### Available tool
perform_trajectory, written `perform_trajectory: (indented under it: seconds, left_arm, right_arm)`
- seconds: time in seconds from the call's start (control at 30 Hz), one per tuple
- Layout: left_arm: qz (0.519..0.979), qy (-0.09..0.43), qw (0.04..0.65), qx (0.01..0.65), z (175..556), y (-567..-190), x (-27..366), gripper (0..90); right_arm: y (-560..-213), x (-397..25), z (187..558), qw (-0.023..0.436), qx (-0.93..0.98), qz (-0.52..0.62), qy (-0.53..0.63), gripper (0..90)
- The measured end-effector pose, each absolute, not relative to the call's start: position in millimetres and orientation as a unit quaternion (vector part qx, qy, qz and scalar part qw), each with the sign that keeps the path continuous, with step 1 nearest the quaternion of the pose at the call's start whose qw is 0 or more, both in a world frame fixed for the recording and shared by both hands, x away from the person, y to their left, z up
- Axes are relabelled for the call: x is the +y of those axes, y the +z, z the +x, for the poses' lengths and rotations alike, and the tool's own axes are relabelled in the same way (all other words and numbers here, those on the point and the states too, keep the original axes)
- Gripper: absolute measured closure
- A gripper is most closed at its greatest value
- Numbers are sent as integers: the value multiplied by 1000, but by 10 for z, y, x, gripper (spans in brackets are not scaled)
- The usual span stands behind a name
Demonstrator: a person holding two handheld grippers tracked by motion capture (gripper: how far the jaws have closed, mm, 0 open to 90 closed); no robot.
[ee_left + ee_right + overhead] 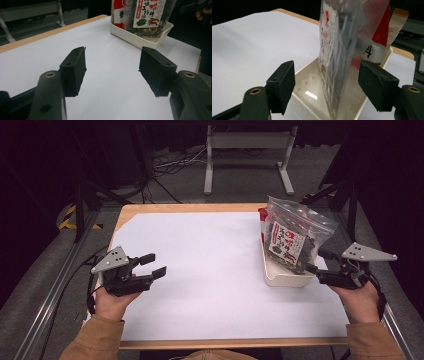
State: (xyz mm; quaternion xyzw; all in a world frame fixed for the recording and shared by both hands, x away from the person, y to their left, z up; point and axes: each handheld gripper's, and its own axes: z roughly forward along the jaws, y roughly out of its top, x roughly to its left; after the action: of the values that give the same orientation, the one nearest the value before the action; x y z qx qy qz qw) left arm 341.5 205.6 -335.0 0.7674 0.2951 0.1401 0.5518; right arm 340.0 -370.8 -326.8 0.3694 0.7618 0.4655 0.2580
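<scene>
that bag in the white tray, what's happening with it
A person holds a gripper in each hand at a paper-covered table. The right gripper is open at the near end of the white tray, its jaws on either side of the clear snack bag standing there, not yet closed on it. The left gripper waits open over bare paper, well apart.

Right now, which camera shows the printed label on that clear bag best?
The left gripper view: the clear bag's label faces it, sharp. The high view shows it small; the right gripper view shows it edge-on and blurred.
</scene>
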Motion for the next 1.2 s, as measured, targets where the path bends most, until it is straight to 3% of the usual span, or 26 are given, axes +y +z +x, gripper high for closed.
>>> perform_trajectory:
  seconds: [0.57,1.2]
  left_arm:
    - [775,134,551,278,3282,-3551,2165,327]
    - [779,128,547,278,3244,-3807,2230,284]
  right_arm:
    - [-3531,-3648,3143,229,765,338,498,241]
    - [-3875,-3396,3185,180,796,275,509,187]
